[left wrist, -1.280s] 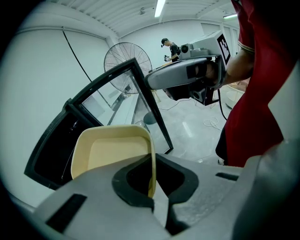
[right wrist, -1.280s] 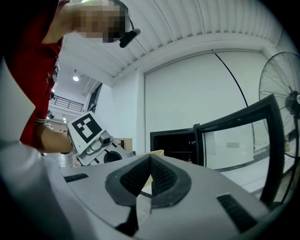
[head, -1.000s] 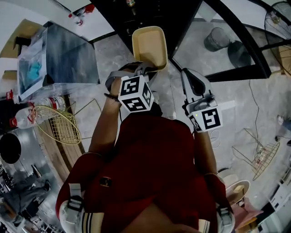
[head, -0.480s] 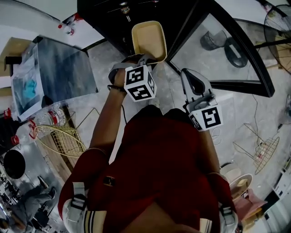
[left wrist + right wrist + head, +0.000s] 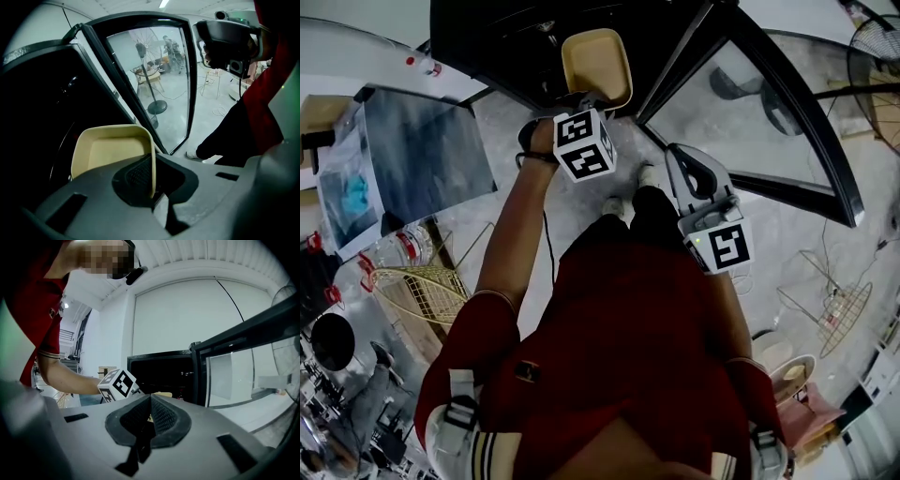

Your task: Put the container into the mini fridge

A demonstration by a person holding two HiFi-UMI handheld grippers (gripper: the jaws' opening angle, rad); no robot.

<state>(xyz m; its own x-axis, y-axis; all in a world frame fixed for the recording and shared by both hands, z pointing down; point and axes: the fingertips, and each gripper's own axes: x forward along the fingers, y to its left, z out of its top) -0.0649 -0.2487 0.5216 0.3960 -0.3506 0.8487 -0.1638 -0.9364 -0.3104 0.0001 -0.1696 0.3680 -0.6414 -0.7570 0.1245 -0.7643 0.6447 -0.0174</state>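
Observation:
A beige rectangular container (image 5: 596, 66) hangs by its near rim from my left gripper (image 5: 584, 101), which is shut on that rim. In the left gripper view the container (image 5: 110, 147) juts out ahead of the jaws, level with the dark opening of the black mini fridge (image 5: 42, 103). The fridge (image 5: 506, 37) stands open, and its glass door (image 5: 750, 112) is swung out to the right. My right gripper (image 5: 682, 157) hovers to the right, near the door's edge, shut with nothing in it. In the right gripper view my right gripper (image 5: 150, 401) faces the fridge (image 5: 161, 371).
A grey-topped table (image 5: 422, 141) stands to the left, with plastic bottles (image 5: 394, 248) and a gold wire basket (image 5: 417, 291) below it. Wire racks (image 5: 839, 314) lie on the floor at right. A fan (image 5: 874, 37) stands at the far right.
My left gripper has carried the container forward, up to the fridge opening. The person has stepped closer to the fridge. The right gripper has barely moved.

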